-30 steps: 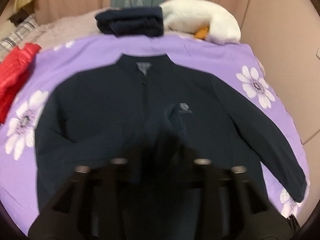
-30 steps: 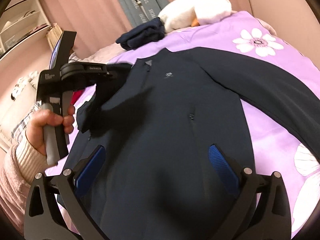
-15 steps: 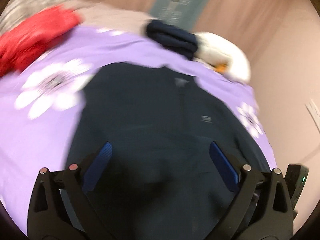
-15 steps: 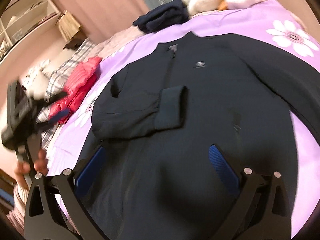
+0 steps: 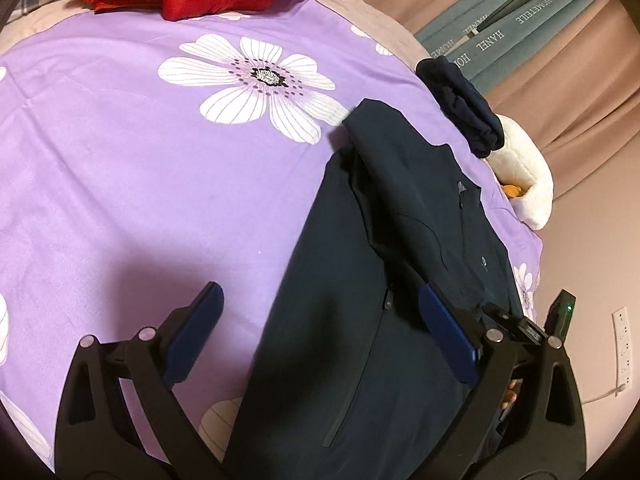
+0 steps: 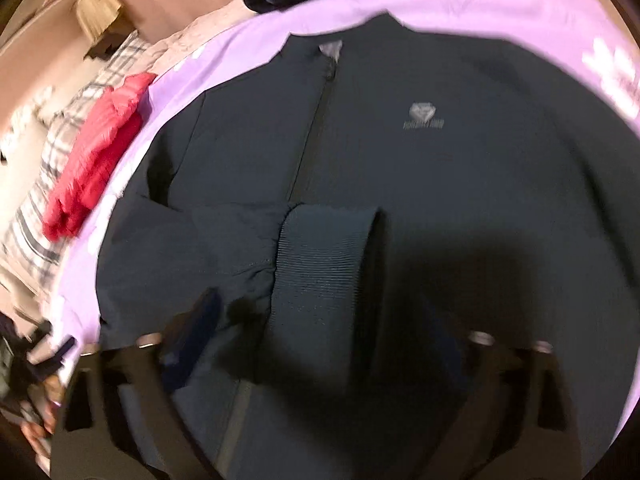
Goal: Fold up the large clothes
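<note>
Navy jacket (image 5: 360,320): flat on the purple bedspread (image 5: 120,160), one sleeve cuff (image 6: 324,276) folded over its front.
Left gripper (image 5: 316,340): fingers apart, above the jacket's edge.
Right gripper (image 6: 320,344): blurred; fingers look apart, empty.
Left view only: white plush toy (image 5: 524,176).

Left wrist view obliquely from the jacket (image 5: 400,280) side, right wrist view close overhead; jacket (image 6: 400,160) shared.
</note>
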Action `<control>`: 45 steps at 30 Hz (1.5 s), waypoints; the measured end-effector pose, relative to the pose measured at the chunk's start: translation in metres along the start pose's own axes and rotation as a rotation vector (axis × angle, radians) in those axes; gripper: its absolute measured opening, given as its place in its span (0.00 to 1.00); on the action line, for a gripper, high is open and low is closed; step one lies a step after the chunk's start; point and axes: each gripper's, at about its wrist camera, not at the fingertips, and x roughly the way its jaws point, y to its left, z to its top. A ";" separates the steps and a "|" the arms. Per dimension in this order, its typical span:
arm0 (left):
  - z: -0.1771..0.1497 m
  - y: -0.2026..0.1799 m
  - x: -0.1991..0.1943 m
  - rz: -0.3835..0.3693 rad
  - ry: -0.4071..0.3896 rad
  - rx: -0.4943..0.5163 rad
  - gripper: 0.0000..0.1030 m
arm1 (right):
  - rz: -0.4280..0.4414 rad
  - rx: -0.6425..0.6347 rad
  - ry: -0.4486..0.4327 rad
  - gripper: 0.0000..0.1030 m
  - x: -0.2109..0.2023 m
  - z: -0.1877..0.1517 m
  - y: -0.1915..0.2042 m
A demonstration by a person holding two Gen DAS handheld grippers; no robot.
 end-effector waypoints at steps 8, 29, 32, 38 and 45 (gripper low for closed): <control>0.004 -0.012 0.017 -0.048 0.029 -0.005 0.96 | 0.004 -0.067 -0.100 0.08 -0.029 0.023 0.016; 0.076 -0.075 0.183 -0.268 0.170 -0.193 0.94 | -0.166 0.226 -0.174 0.07 -0.066 0.039 -0.117; 0.092 -0.071 0.187 -0.257 0.073 -0.265 0.58 | -0.158 0.194 -0.165 0.07 -0.066 0.043 -0.112; 0.105 -0.018 0.172 -0.282 -0.021 -0.410 0.30 | -0.049 0.127 -0.158 0.07 -0.061 0.043 -0.087; 0.105 0.010 0.163 -0.280 0.022 -0.387 0.33 | -0.076 0.140 -0.074 0.11 -0.029 0.028 -0.088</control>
